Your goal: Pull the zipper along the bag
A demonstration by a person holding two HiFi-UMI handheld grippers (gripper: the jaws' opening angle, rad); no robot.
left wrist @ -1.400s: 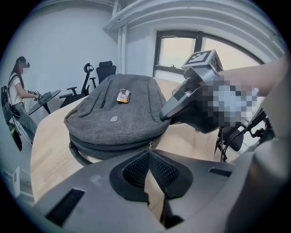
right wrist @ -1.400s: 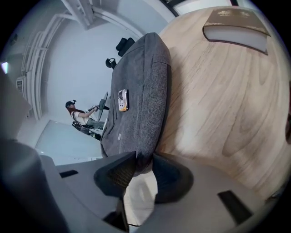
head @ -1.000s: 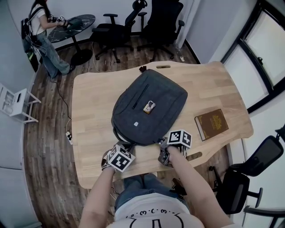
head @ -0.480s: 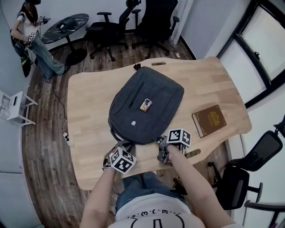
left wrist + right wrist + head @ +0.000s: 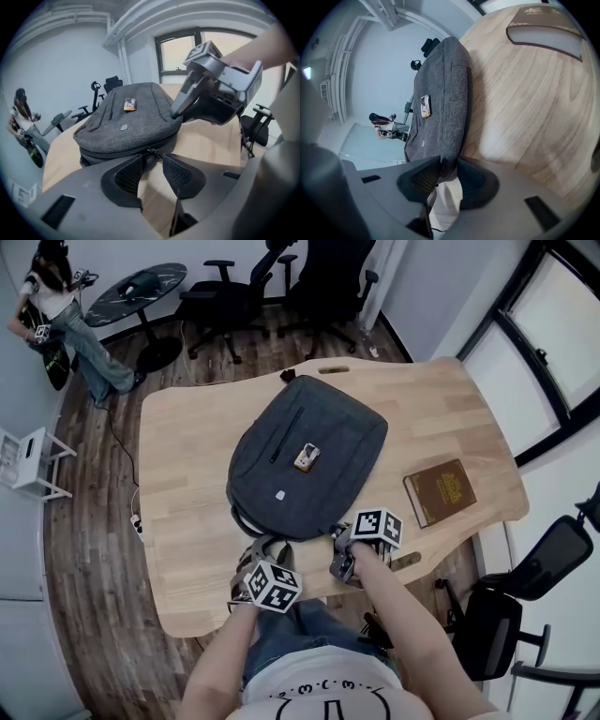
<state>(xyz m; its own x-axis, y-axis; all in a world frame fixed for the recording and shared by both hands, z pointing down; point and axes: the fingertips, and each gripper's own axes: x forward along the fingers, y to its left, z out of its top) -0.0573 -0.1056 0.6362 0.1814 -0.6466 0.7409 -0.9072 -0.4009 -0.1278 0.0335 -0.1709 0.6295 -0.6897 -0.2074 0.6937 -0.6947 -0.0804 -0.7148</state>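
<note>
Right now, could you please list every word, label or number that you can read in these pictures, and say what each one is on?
No text can be read for certain.
book: gold print on the brown cover, too small to read.
backpack: a small pale patch, too small to read.
orange and white item lying on the backpack: any print is blurred.
shirt: dark curved lettering, too distorted to read.
</note>
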